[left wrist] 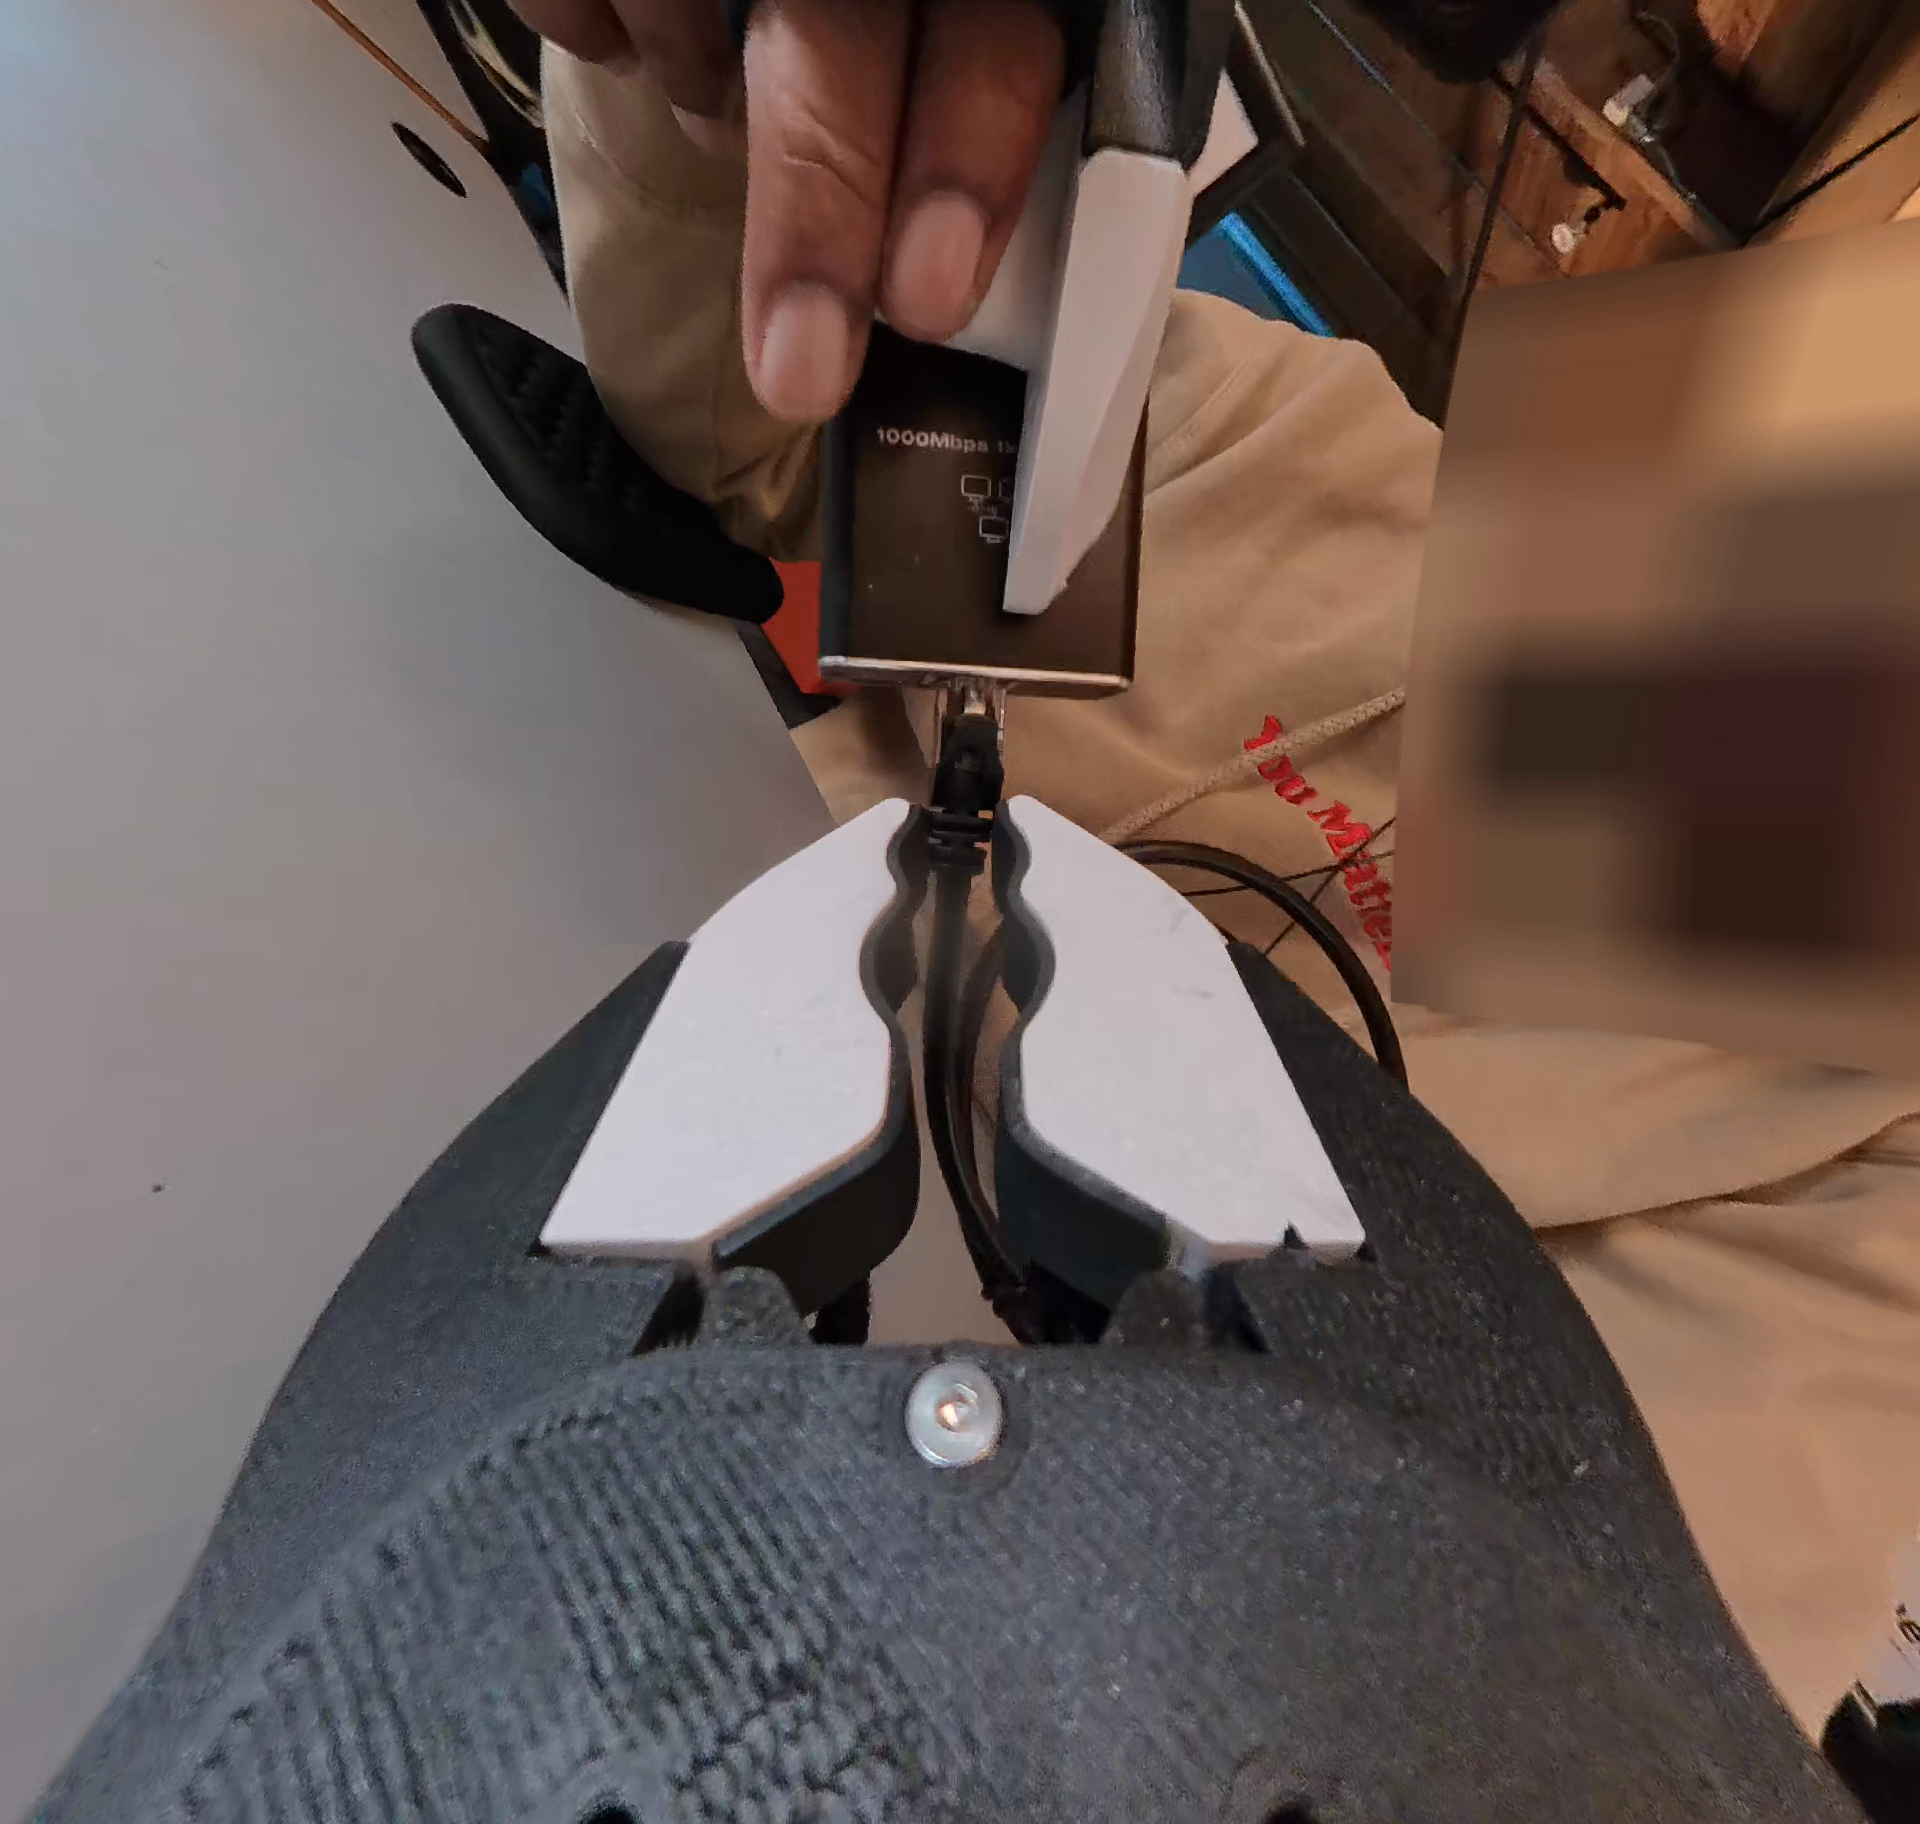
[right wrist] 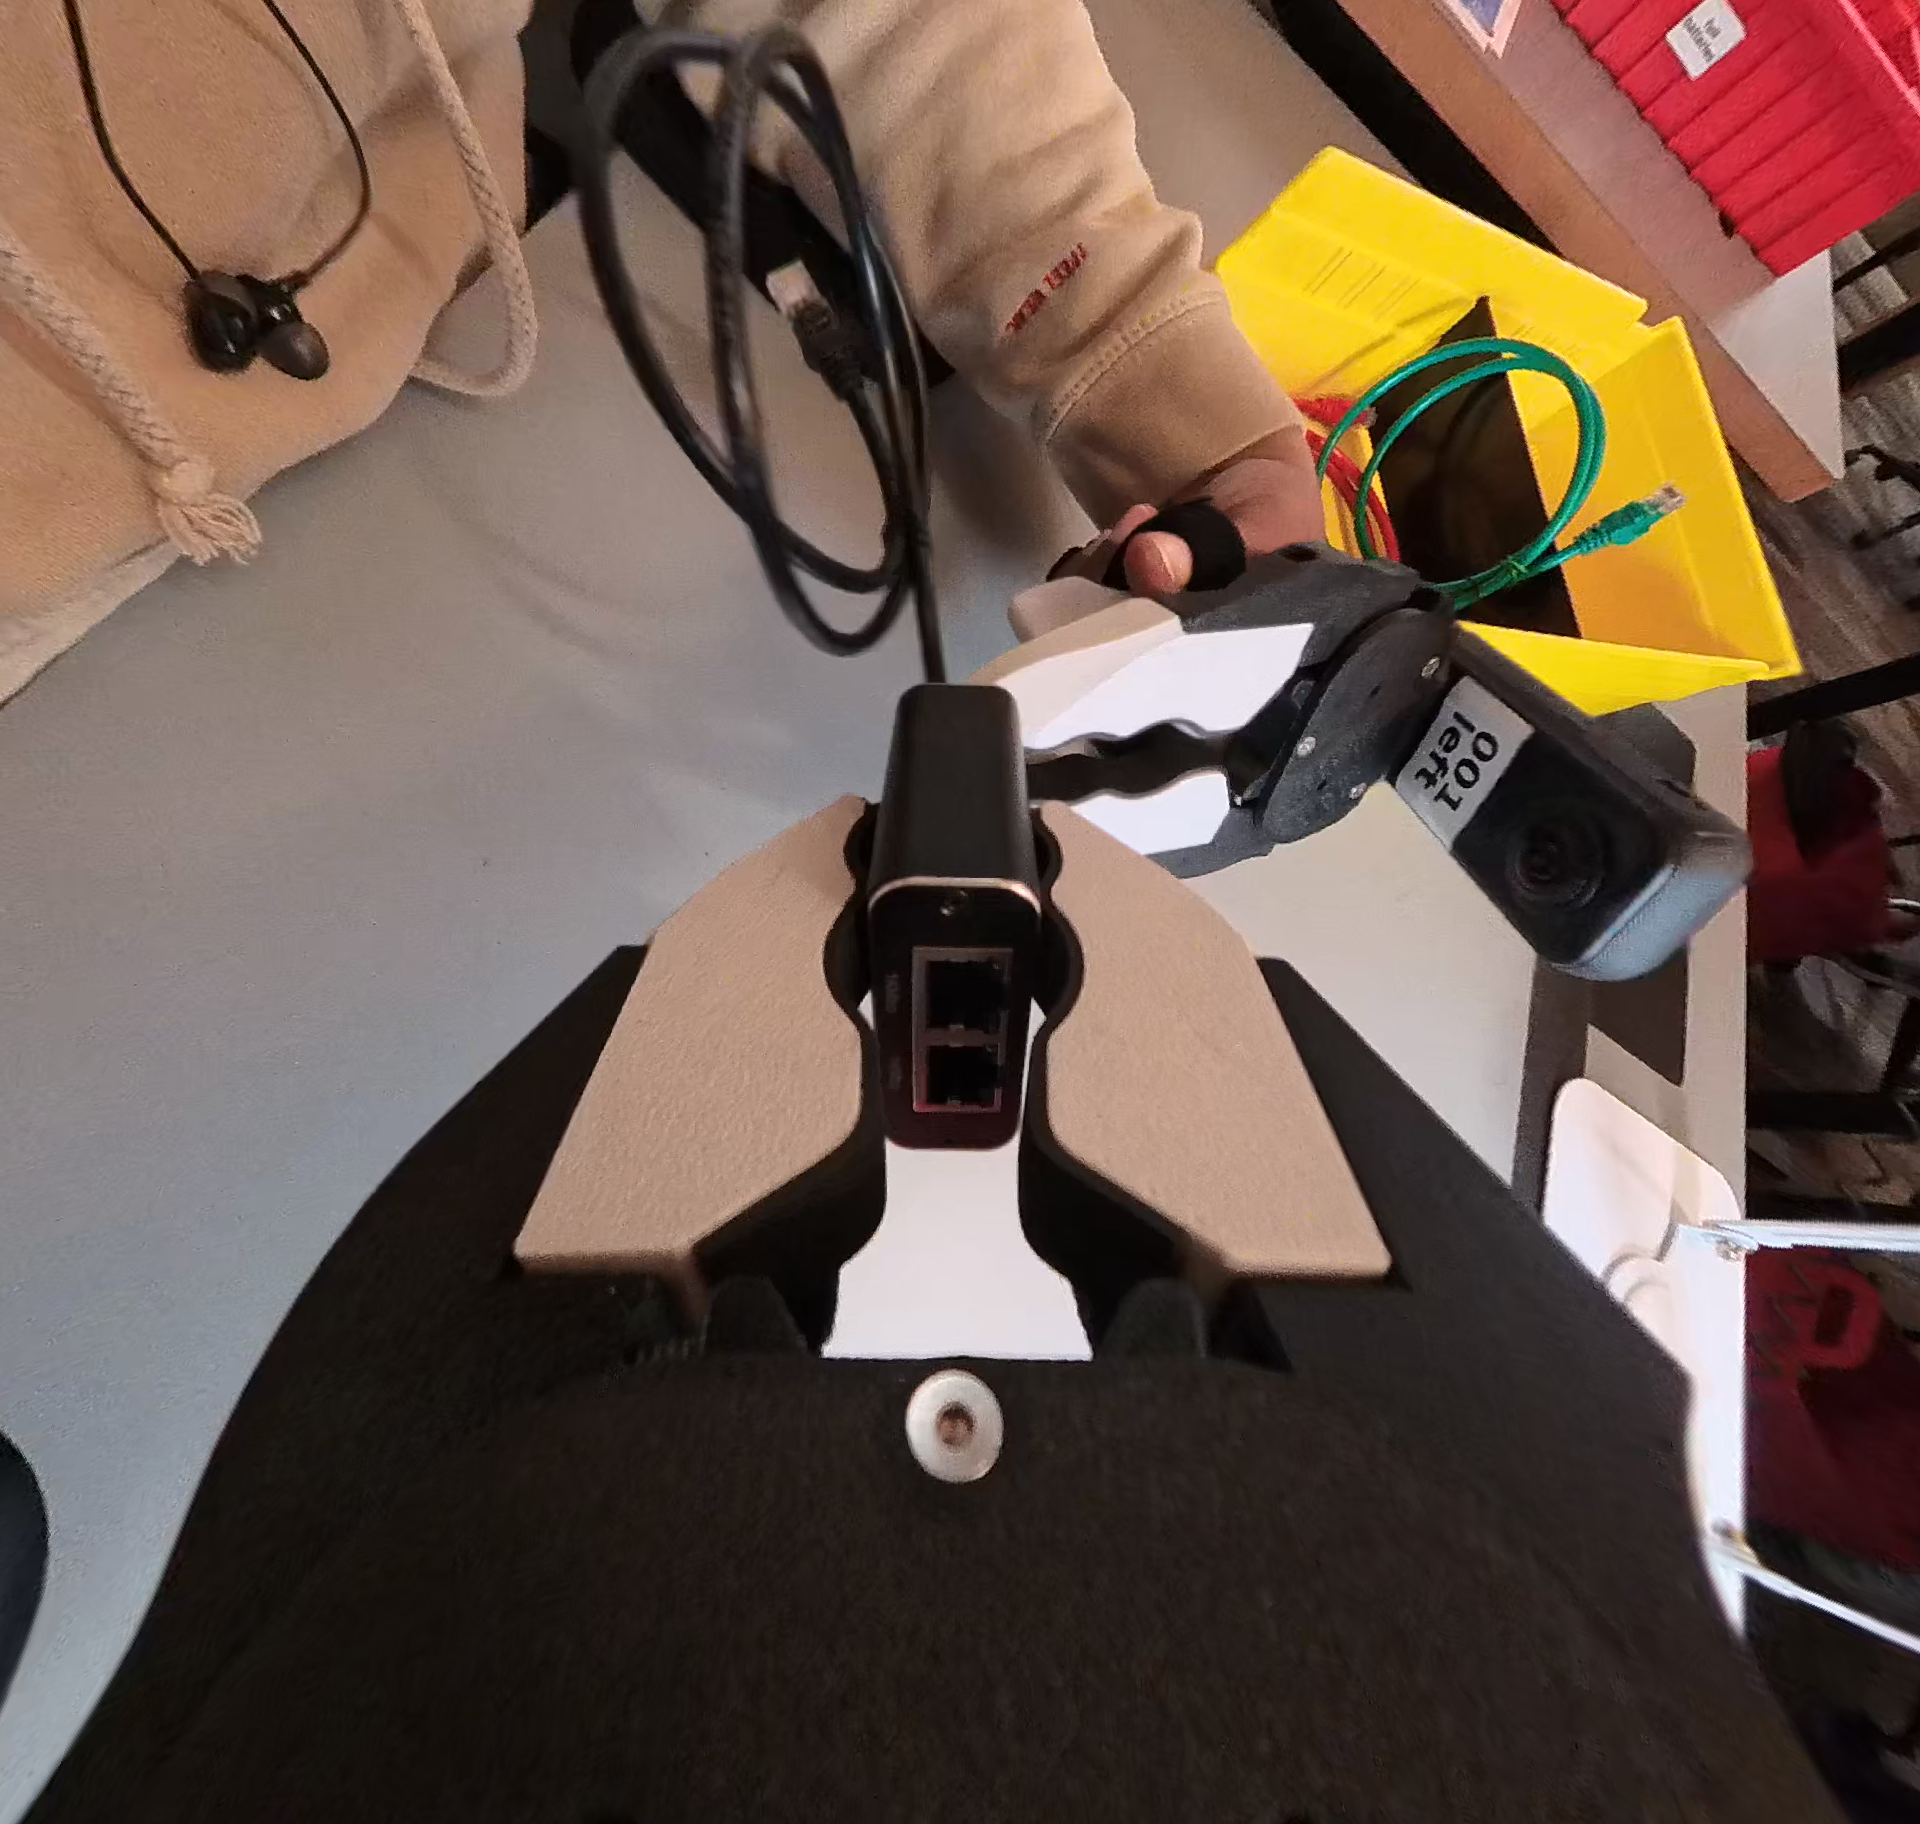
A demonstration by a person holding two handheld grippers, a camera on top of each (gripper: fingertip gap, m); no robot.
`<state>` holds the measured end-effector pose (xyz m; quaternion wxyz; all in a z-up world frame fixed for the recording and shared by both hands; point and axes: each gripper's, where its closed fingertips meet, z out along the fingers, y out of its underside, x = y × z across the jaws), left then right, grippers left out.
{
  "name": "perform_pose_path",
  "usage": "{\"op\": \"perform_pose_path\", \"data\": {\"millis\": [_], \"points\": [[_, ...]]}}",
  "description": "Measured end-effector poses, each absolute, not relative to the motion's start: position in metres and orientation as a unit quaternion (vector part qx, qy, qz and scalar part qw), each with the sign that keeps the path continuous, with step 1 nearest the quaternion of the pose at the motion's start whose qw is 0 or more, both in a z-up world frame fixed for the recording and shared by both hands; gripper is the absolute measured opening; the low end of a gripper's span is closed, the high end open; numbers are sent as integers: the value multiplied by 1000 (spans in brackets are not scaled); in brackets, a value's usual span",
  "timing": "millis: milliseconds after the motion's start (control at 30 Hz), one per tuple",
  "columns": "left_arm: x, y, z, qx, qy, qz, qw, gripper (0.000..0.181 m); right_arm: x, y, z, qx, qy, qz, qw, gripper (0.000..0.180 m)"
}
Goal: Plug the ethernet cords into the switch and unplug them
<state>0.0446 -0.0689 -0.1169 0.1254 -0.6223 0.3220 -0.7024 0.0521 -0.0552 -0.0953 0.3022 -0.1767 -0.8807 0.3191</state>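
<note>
My left gripper (left wrist: 961, 818) is shut on the plug of a black ethernet cord (left wrist: 951, 995), which runs back between its white fingers. The plug's clear tip (left wrist: 971, 709) sits at a port in the near end of the black switch (left wrist: 935, 548). I cannot tell how deep it is. A white finger (left wrist: 1081, 403) of my right gripper and a hand hold the switch. In the right wrist view my right gripper (right wrist: 954, 818) is shut on the switch (right wrist: 954, 787). Two empty ports (right wrist: 956, 1036) face the camera. The left gripper (right wrist: 1060, 751) is at the switch's far end.
The black cord's coil (right wrist: 748, 320) hangs over a grey table (right wrist: 312, 735), its loose plug (right wrist: 805, 304) free. A yellow bin (right wrist: 1662, 548) at the right holds green (right wrist: 1486, 444) and red (right wrist: 1351, 486) cords. The person's beige hoodie (right wrist: 935, 112) is close behind. Less than 4 cm separates the two grippers' tips.
</note>
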Motion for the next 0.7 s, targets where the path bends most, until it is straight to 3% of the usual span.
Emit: {"op": "perform_pose_path", "data": {"millis": [433,700], "points": [[62,-63,-136,-669,340,-642,154,12,56,-71,-102,-184,-877,371,241,26],[65,-77,-102,-608,375,-671,198,11,62,-65,-78,-190,-829,471,236,26]]}}
